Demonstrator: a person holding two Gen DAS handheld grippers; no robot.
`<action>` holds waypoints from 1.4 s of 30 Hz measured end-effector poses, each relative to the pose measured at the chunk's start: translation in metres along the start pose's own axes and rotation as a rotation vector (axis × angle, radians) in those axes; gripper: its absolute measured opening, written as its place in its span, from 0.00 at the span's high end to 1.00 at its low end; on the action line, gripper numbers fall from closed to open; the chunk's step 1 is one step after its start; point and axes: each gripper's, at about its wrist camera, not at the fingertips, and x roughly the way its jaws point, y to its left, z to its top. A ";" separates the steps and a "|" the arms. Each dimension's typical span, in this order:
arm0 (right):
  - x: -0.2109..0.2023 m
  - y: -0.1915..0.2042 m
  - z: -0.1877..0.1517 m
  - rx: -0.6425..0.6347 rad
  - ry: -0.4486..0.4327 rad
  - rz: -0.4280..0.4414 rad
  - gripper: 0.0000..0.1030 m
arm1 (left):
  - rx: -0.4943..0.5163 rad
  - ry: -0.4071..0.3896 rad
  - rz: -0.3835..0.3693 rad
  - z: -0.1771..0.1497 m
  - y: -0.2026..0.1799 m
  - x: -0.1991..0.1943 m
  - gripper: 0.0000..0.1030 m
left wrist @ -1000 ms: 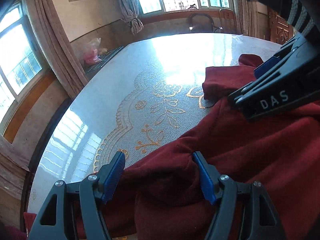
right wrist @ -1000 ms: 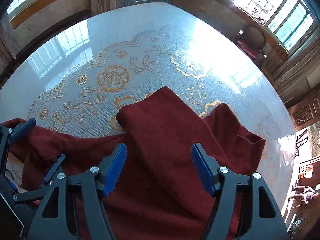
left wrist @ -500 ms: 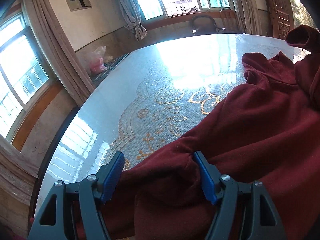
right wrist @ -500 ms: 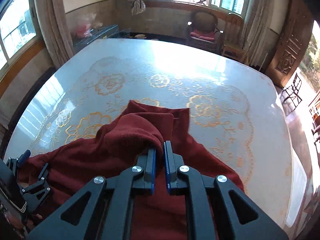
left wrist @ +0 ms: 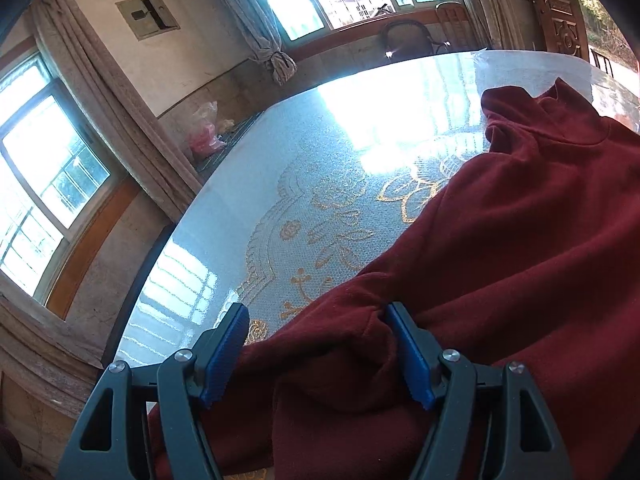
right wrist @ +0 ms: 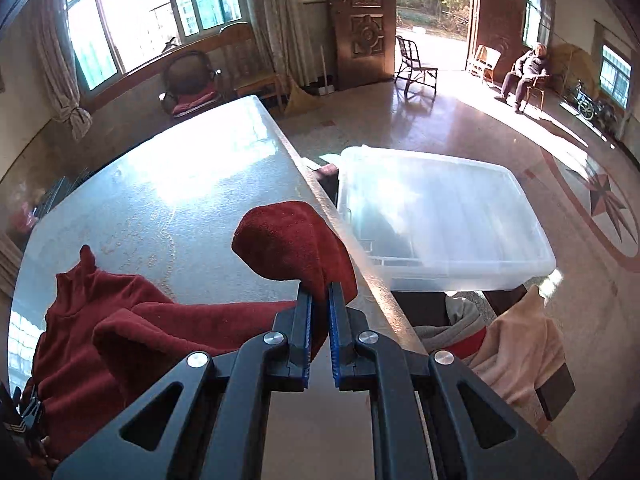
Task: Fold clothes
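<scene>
A dark red high-neck sweater (left wrist: 500,264) lies on the glass-topped table (left wrist: 320,168) and spreads to the right. My left gripper (left wrist: 320,344) is open, its blue pads on either side of a bunched fold of the sweater at the near edge. My right gripper (right wrist: 319,312) is shut on the sweater's sleeve end (right wrist: 292,244) and holds it up near the table's right edge. The sweater body and collar (right wrist: 80,308) show at the lower left of the right wrist view.
A clear plastic bin (right wrist: 440,216) stands just beyond the table's right edge. More clothes (right wrist: 512,340) are piled below it. Chairs (right wrist: 188,84) stand by the far windows. A person sits by the far wall (right wrist: 528,72).
My right gripper closed on the sleeve, then lifted and swung it to the right, towards the table's right edge. The left gripper stayed open over the same fold.
</scene>
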 end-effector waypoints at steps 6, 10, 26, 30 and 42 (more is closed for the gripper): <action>-0.008 -0.043 -0.019 0.117 0.002 -0.127 0.91 | 0.026 0.012 -0.007 0.000 -0.003 -0.002 0.31; -0.013 -0.072 -0.031 0.195 0.004 -0.212 0.84 | 0.040 0.011 -0.005 -0.001 -0.005 -0.005 0.31; 0.091 0.188 -0.057 -0.324 0.250 0.339 0.75 | -0.021 -0.007 -0.066 -0.001 -0.023 -0.021 0.32; 0.118 0.212 -0.060 -0.380 0.255 0.259 0.78 | -0.014 -0.020 -0.049 -0.001 -0.030 -0.022 0.32; 0.099 0.285 -0.084 -0.579 0.208 0.324 0.76 | -0.026 0.003 -0.077 0.010 -0.022 -0.031 0.32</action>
